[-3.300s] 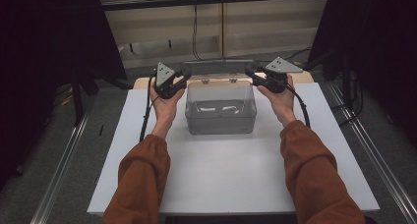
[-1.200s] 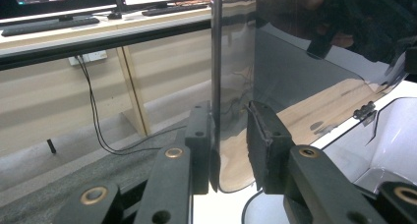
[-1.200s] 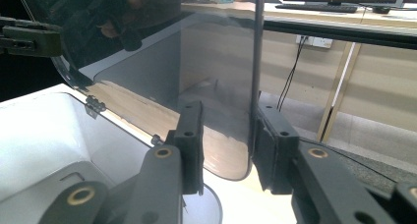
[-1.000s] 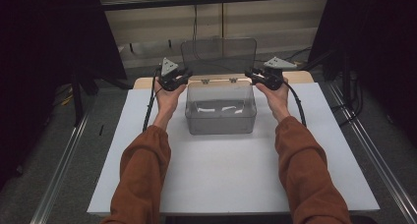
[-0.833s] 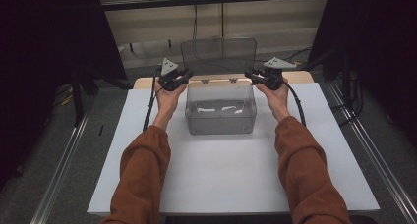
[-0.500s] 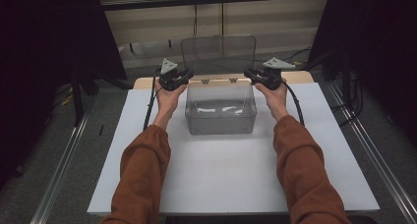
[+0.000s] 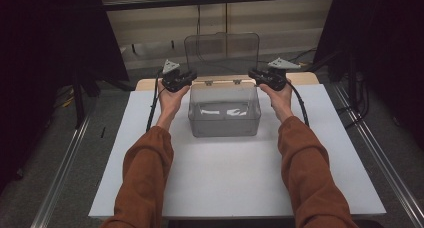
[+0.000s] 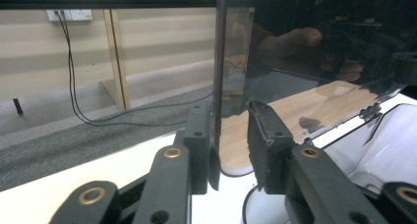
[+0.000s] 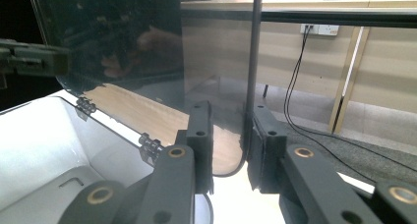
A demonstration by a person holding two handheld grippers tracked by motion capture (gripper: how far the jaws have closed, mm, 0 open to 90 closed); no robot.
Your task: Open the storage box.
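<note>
1. High view, principal item: the clear box [image 7: 224, 128] is sitting on the white table [image 7: 225, 188], between the person's two hands. Its smoky lid [image 7: 221, 53] is standing upright off the hinges [image 7: 218, 81] on the box's far rim. White pieces [image 7: 225, 111] are lying inside the box; their kind is not legible.
2. Left gripper [image 7: 187, 78], at the box's far-left corner: its jaws have just been opening. In the left gripper view the lid's side edge is passing between them, lying against one jaw with a gap showing before the other. The claw is narrow but slack, no longer pinching.
3. Right gripper [image 7: 255, 77], at the box's far-right corner: its jaws have just been closing. In the right gripper view the lid's other edge is running between them, close against one jaw. The claw is narrow, and I cannot tell whether both pads are pressing.
4. Meaning for the work, as a judgement: the opening step is looking finished. The lid is staying up with the left grip loosened, so the box's interior is becoming reachable. The remaining risk is the lid tipping forward onto the box once both claws are leaving it.
5. Difference from the earliest frame: the lid was then lying shut on top of the box, with both grippers at its far corners. It is now standing raised behind the box. Against the frames of the last second, lid and hands are showing no shift.
</note>
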